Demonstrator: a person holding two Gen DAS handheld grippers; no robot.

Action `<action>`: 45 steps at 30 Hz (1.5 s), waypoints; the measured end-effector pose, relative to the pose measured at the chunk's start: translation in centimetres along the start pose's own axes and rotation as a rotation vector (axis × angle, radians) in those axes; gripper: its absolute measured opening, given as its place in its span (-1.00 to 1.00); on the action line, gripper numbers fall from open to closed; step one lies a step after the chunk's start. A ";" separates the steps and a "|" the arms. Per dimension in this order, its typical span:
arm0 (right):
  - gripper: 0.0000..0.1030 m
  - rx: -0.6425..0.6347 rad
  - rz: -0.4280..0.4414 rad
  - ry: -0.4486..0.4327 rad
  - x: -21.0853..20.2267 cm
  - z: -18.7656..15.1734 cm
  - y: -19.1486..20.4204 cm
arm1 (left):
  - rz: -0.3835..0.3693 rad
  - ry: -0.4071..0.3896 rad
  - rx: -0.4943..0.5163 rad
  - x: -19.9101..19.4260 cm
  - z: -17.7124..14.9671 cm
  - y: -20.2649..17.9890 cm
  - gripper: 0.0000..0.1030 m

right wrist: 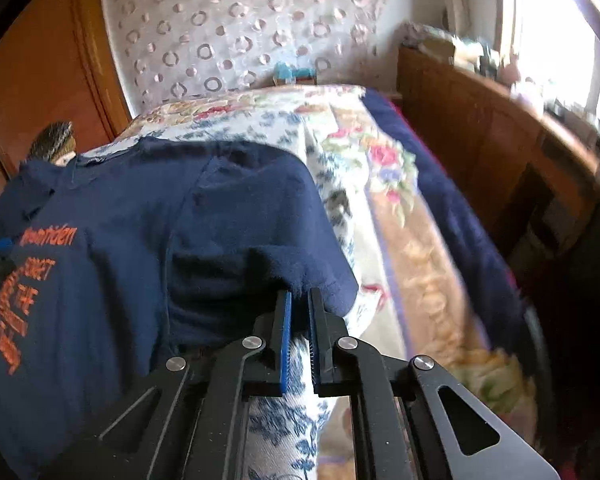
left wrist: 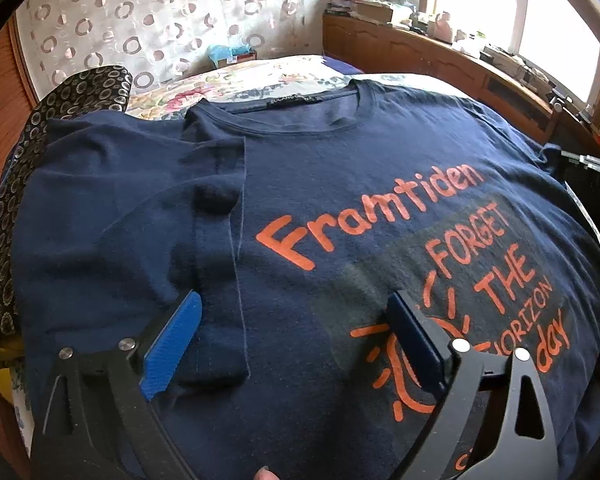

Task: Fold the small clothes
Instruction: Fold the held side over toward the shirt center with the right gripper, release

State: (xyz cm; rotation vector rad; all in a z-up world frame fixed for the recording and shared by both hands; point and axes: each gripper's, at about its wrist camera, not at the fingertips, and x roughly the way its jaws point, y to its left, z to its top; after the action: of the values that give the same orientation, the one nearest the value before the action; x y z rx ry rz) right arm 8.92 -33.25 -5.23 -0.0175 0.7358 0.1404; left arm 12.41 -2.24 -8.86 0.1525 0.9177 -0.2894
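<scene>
1. A navy blue cotton T-shirt (left wrist: 340,184) with orange printed letters lies front side up on a bed covered by a floral bedspread (left wrist: 236,80) in cream, blue and pink.
2. The T-shirt is the landmark here. Its round collar points toward the far wall, where a pale curtain with ring patterns (left wrist: 140,12) hangs.
3. In the left wrist view, one side of the T-shirt is already folded inward: the sleeve and a strip of the body lie over the chest, and the folded edge runs as a straight line just beside the orange print.
4. The left gripper (left wrist: 296,344) is over the lower part of the T-shirt with its jaws wide apart. One blue ribbed pad (left wrist: 172,344) is on the folded strip, the other pad on the orange sun drawing. Nothing is pinched between them.
5. The right gripper (right wrist: 300,320) is at the opposite side of the T-shirt, at the sleeve (right wrist: 276,264). Its jaws are closed tight on the sleeve's hem, and the cloth rises a little there.
6. A dark cloth with small ring patterns (left wrist: 32,152) lies beside the folded side of the T-shirt.
7. Beyond the sleeve side of the T-shirt stands a brown wooden cabinet (left wrist: 440,56) under a bright window, with many small things on top that are too blurred to name.
</scene>
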 end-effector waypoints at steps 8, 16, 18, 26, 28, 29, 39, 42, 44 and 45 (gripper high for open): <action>-0.87 -0.105 0.137 -0.174 -3.5 2.2 4.9 | -0.001 0.001 0.002 0.0 0.0 -0.1 0.85; -0.87 -0.201 0.269 -0.053 -0.7 0.6 9.9 | -0.004 0.002 0.004 0.0 0.0 -0.2 0.87; -0.87 -0.205 0.266 -0.021 0.4 -0.1 9.9 | -0.004 0.003 0.005 0.0 0.0 -0.3 0.90; -0.49 -0.174 0.260 -0.024 0.9 0.5 10.0 | -0.011 0.010 0.018 0.3 0.1 -0.5 0.99; -0.24 -0.168 0.261 -0.055 -0.2 0.7 9.6 | -0.011 0.010 0.017 0.3 0.1 -0.5 0.99; -0.10 -0.159 0.253 -0.072 -0.8 0.8 9.3 | -0.010 0.010 0.018 0.3 0.1 -0.5 0.99; -0.07 -0.043 0.119 -0.006 2.7 2.1 4.8 | -0.006 0.010 0.020 0.3 0.1 -0.6 0.99; -0.19 -0.042 0.112 0.048 4.8 2.0 4.6 | -0.007 0.009 0.019 0.4 0.1 -0.6 0.99; -0.44 -0.056 0.111 0.074 5.9 2.2 5.0 | -0.007 0.009 0.019 0.4 0.1 -0.6 0.99; -0.67 -0.063 0.110 0.067 6.0 2.4 4.9 | -0.008 0.009 0.019 0.4 0.1 -0.5 0.99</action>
State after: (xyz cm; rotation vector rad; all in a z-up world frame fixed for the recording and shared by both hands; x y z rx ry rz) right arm 14.19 -27.48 -7.31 -0.0417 0.7990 0.2695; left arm 12.53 -2.86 -9.08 0.1676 0.9250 -0.3047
